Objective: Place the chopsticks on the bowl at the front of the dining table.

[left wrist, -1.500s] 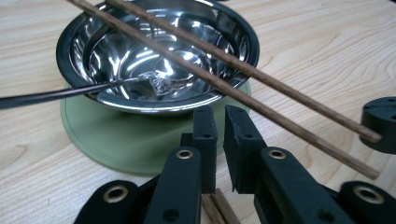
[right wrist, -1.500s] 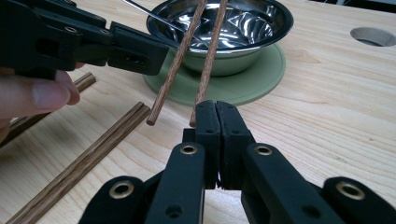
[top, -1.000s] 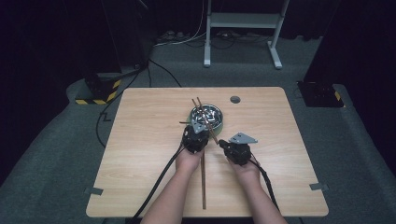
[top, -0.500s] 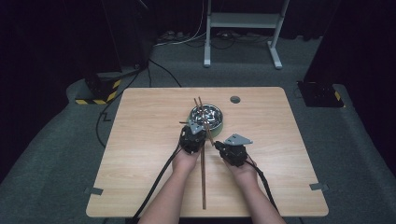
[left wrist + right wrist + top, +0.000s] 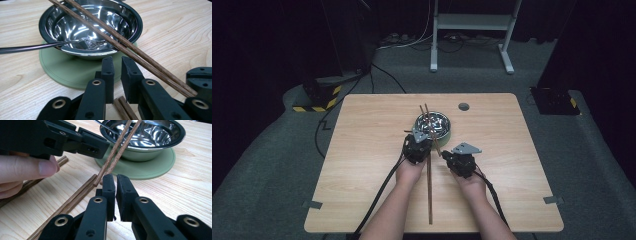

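A steel bowl (image 5: 441,122) (image 5: 75,27) (image 5: 155,135) sits on a round green mat (image 5: 65,72) (image 5: 150,168) at the table's middle. A spoon (image 5: 30,47) lies in it. A pair of brown chopsticks (image 5: 427,117) (image 5: 120,42) (image 5: 117,147) leans across its rim, the low ends on the table. My left gripper (image 5: 419,140) (image 5: 117,60) stands just before the mat, jaws a narrow gap apart with nothing between them. My right gripper (image 5: 448,155) (image 5: 115,176) is shut and empty, its tips beside those low ends. Another chopstick pair (image 5: 430,195) (image 5: 70,202) lies between my hands.
A small dark round hole (image 5: 463,106) sits in the tabletop behind the bowl. Black cables trail from both grippers over the table's near edge. In the right gripper view my left gripper (image 5: 95,147) and its hand's fingers (image 5: 30,168) are close on the left.
My right gripper has edged a little to the left, toward the low ends of the leaning chopsticks. The left gripper, bowl and chopsticks have not moved.
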The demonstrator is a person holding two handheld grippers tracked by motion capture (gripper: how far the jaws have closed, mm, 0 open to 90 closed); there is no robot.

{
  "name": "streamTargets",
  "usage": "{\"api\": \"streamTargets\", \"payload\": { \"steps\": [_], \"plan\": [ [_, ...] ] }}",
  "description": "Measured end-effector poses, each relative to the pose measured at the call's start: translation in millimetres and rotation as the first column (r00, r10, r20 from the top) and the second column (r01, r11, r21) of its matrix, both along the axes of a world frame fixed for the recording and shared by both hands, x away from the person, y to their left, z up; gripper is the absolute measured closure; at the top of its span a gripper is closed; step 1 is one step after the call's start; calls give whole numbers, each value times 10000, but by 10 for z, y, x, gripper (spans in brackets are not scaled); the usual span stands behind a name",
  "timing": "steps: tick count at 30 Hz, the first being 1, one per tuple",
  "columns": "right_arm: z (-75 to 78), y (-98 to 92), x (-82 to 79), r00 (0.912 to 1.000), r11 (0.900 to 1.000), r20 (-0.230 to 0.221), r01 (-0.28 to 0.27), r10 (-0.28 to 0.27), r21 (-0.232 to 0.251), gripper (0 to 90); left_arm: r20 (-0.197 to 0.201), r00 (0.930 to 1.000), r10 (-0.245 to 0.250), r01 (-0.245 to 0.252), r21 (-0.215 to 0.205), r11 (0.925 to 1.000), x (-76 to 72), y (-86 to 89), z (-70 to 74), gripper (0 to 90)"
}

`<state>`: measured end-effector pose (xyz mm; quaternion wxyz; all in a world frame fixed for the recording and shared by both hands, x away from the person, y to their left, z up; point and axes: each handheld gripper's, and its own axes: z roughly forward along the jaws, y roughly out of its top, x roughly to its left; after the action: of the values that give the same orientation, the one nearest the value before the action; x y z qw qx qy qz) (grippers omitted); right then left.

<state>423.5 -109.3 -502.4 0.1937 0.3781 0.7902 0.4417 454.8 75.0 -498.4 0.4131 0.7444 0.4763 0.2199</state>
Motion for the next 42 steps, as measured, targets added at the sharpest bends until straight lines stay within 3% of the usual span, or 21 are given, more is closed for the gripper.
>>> {"api": "streamTargets", "payload": {
  "steps": [16,42],
  "plan": [
    [10,98,-6,9993,9993,54,-364,364,-91,847,-9,9999,-168,168,24,9999,-31,-5,-4,803],
    [1,126,8,9995,9995,48,-308,308,-104,847,-110,9996,-276,278,139,9995,-56,-7,-7,804]
  ]
}}
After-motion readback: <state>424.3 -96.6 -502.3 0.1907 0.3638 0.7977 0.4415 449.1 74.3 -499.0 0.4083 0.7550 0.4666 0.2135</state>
